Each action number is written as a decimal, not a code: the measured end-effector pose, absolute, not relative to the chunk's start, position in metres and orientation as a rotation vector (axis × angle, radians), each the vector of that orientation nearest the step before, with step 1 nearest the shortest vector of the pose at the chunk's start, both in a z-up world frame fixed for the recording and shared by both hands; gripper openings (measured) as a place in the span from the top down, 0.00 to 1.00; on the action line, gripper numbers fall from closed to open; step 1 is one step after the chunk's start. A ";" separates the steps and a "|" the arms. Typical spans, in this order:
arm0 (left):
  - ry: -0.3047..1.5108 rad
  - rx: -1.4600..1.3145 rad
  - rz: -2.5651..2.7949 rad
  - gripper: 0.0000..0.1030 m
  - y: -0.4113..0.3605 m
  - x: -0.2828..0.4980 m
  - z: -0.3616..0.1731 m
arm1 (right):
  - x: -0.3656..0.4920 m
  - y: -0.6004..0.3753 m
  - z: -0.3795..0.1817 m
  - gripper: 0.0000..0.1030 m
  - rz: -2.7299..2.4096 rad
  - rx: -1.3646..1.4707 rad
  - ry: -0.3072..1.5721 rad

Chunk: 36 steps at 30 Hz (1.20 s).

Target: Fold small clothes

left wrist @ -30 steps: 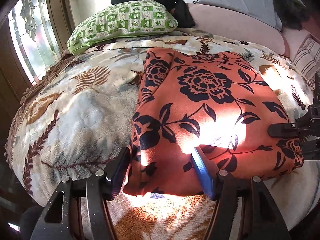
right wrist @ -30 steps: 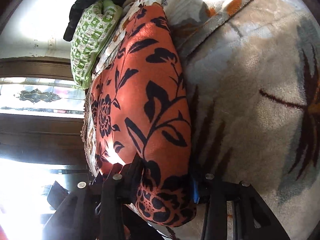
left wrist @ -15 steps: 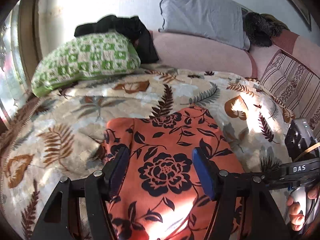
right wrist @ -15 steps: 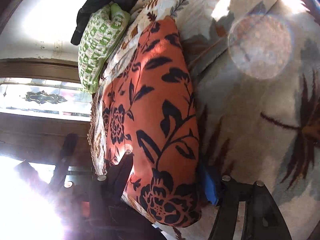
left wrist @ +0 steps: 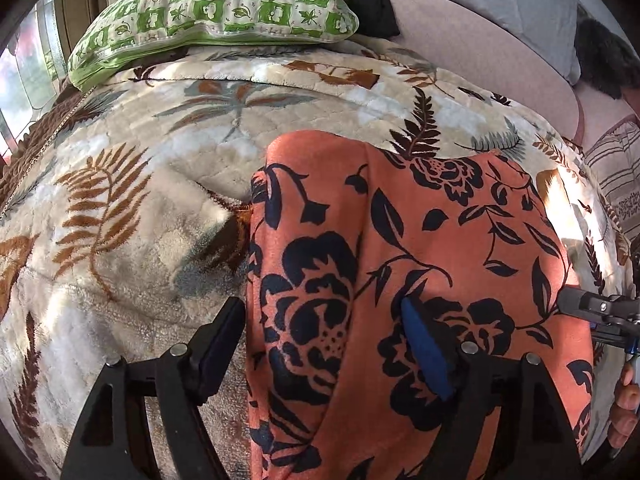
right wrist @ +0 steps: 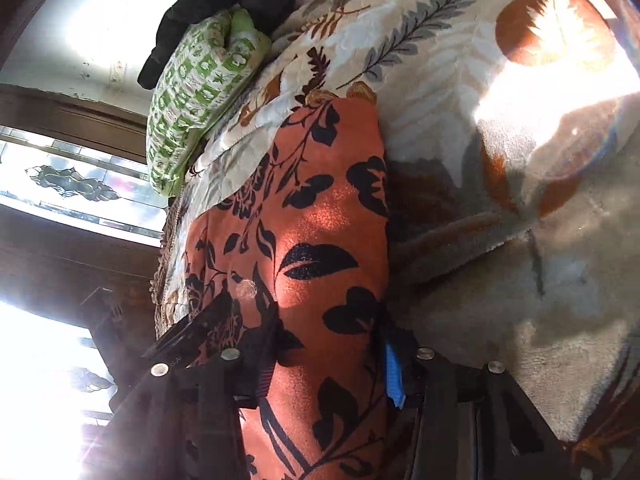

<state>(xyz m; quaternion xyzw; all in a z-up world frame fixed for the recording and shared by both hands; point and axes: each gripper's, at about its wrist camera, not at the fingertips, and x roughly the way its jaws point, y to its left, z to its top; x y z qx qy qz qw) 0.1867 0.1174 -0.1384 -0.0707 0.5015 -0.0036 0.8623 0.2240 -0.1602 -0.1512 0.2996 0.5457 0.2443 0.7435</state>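
Folding is well under way: the orange floral garment lies as a doubled panel on the fern-print blanket of the bed, below the green checked pillow in the left wrist view, with its left fold edge running straight down from the blanket toward the camera.

The left gripper has just been opening; its fingers stand wide apart and straddle that left edge, the dark finger over bare blanket, the blue-padded one resting on the cloth. It presses nothing between them, so I judge it has let go after laying a fold.

The right gripper has just been closing. Its fingers flank the narrow end of the garment farthest from the pillow, and the cloth bulges between them, so it looks clamped on the garment, though glare hides the left pad.

Next, probably, the left gripper must take a fresh hold on the loose edge nearest the pillow so both ends can be brought together for another fold. Thin slippery cloth may slide unless several layers are caught.
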 end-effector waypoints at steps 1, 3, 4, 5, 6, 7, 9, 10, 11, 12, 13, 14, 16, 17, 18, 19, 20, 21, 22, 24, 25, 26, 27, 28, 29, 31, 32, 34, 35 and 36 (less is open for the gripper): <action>1.051 -0.152 -0.013 0.21 0.120 0.189 -0.139 | 0.224 -0.164 -0.151 0.50 0.554 0.677 1.189; 1.052 -0.162 -0.018 0.20 0.121 0.189 -0.139 | 0.229 -0.177 -0.157 0.35 0.535 0.749 1.178; 1.052 -0.163 -0.021 0.20 0.122 0.189 -0.140 | 0.231 -0.187 -0.161 0.25 0.499 0.813 1.153; 1.051 -0.163 -0.022 0.20 0.122 0.189 -0.140 | 0.234 -0.196 -0.166 0.24 0.465 0.889 1.126; 1.049 -0.163 -0.021 0.19 0.123 0.189 -0.140 | 0.238 -0.199 -0.173 0.24 0.470 0.952 1.119; 1.050 -0.166 -0.020 0.18 0.124 0.190 -0.141 | 0.247 -0.193 -0.181 0.24 0.520 0.986 1.154; 1.049 -0.177 -0.023 0.18 0.126 0.190 -0.141 | 0.260 -0.179 -0.185 0.44 0.570 0.929 1.206; 1.048 -0.183 -0.026 0.17 0.127 0.190 -0.142 | 0.263 -0.177 -0.180 0.61 0.586 0.923 1.201; 1.045 -0.185 -0.029 0.17 0.128 0.190 -0.142 | 0.263 -0.177 -0.171 0.69 0.607 0.923 1.174; 1.042 -0.182 -0.027 0.16 0.128 0.190 -0.143 | 0.260 -0.175 -0.157 0.70 0.616 0.881 1.129; 1.042 -0.181 -0.023 0.16 0.127 0.189 -0.143 | 0.258 -0.172 -0.152 0.71 0.613 0.862 1.108; 1.043 -0.178 -0.020 0.15 0.126 0.190 -0.143 | 0.258 -0.170 -0.160 0.71 0.577 0.852 1.131; 1.038 -0.167 -0.014 0.15 0.124 0.189 -0.141 | 0.259 -0.171 -0.189 0.68 0.515 0.837 1.215; 1.035 -0.169 -0.015 0.15 0.125 0.188 -0.140 | 0.257 -0.179 -0.192 0.64 0.533 0.910 1.193; 1.033 -0.177 -0.019 0.15 0.126 0.186 -0.137 | 0.253 -0.185 -0.188 0.58 0.531 0.963 1.185; 1.032 -0.188 -0.021 0.17 0.128 0.183 -0.133 | 0.246 -0.191 -0.180 0.41 0.522 0.999 1.165; 1.025 -0.196 -0.010 0.17 0.130 0.177 -0.126 | 0.236 -0.196 -0.169 0.27 0.542 1.009 1.131; 1.010 -0.199 0.001 0.19 0.131 0.169 -0.116 | 0.224 -0.198 -0.157 0.26 0.567 0.985 1.106; 0.983 -0.203 -0.009 0.19 0.132 0.158 -0.105 | 0.211 -0.202 -0.146 0.26 0.587 0.957 1.085; 0.924 -0.198 -0.049 0.19 0.130 0.129 -0.084 | 0.180 -0.212 -0.143 0.26 0.591 0.957 1.078; 0.902 -0.192 -0.066 0.19 0.128 0.114 -0.076 | 0.166 -0.213 -0.147 0.26 0.593 0.976 1.100; 0.887 -0.186 -0.080 0.19 0.127 0.101 -0.073 | 0.153 -0.214 -0.153 0.26 0.597 0.995 1.122; 0.888 -0.176 -0.084 0.19 0.125 0.091 -0.073 | 0.142 -0.213 -0.156 0.25 0.601 1.010 1.134; 0.899 -0.165 -0.089 0.19 0.124 0.085 -0.077 | 0.131 -0.212 -0.160 0.25 0.603 1.023 1.130; 0.921 -0.149 -0.087 0.19 0.123 0.083 -0.086 | 0.124 -0.208 -0.163 0.25 0.603 1.038 1.127; 1.008 -0.119 -0.025 0.20 0.126 0.089 -0.114 | 0.118 -0.200 -0.177 0.25 0.599 1.088 1.129; 1.051 -0.122 -0.009 0.20 0.131 0.092 -0.128 | 0.118 -0.197 -0.185 0.27 0.590 1.115 1.143; 1.057 -0.205 -0.030 0.19 0.145 0.092 -0.137 | 0.121 -0.189 -0.185 0.45 0.580 1.093 1.157; 1.054 -0.191 -0.025 0.19 0.145 0.091 -0.135 | 0.122 -0.188 -0.180 0.63 0.606 1.095 1.156; 1.048 -0.159 -0.021 0.19 0.142 0.090 -0.134 | 0.122 -0.186 -0.172 0.64 0.604 1.057 1.146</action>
